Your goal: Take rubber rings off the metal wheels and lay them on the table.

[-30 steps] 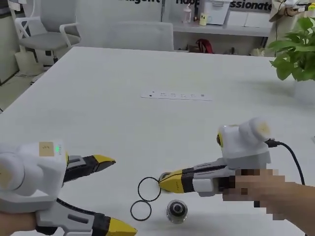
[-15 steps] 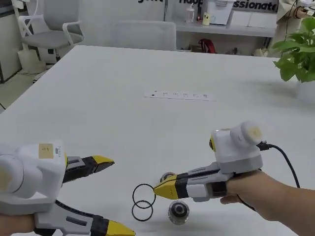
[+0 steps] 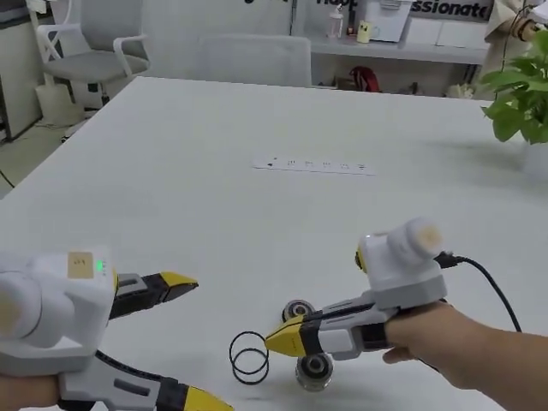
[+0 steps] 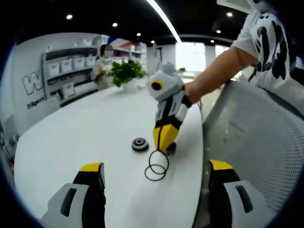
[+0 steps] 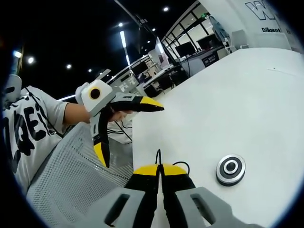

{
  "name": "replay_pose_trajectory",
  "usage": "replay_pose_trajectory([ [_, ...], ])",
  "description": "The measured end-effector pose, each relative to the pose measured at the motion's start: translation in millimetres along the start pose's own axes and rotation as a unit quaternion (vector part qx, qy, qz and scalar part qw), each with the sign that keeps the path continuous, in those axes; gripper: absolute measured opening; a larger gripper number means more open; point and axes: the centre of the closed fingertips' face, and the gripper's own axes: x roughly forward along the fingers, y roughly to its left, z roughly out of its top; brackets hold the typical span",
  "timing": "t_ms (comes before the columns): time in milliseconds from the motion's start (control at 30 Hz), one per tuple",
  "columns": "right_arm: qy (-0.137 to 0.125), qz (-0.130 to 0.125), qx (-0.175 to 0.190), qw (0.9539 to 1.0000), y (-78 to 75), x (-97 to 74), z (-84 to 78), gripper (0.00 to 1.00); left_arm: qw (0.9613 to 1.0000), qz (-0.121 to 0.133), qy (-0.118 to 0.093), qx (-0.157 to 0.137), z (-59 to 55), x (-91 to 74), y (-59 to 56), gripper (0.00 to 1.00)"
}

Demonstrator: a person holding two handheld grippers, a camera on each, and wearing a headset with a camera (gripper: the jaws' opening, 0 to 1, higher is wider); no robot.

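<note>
Two thin black rubber rings lie overlapping on the white table, near its front edge. My right gripper is shut, its yellow tips pinching the upper ring's edge; a black ring strand rises from its closed jaws. One metal wheel sits just behind the right gripper, another wheel just in front of it. My left gripper stands open at the lower left, empty, left of the rings. From the left gripper, the rings and a wheel lie ahead.
A white power strip lies mid-table. A green plant stands at the far right edge. Grey chairs sit behind the table. The right gripper's black cable trails to the right. A person stands by the shelves.
My right gripper has moved left and toward the front edge with the ring, bringing it over the other ring. A wheel has come into sight behind it. The left gripper stayed still.
</note>
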Motion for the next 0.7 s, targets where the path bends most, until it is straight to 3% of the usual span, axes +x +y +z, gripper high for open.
replay_pose_trajectory([
  [700,0.023,-0.022,0.028,0.9991,-15.6,7.4,-13.5,0.0,1.0,0.0,0.005,-0.001,0.0,-1.4,-2.7,0.91],
])
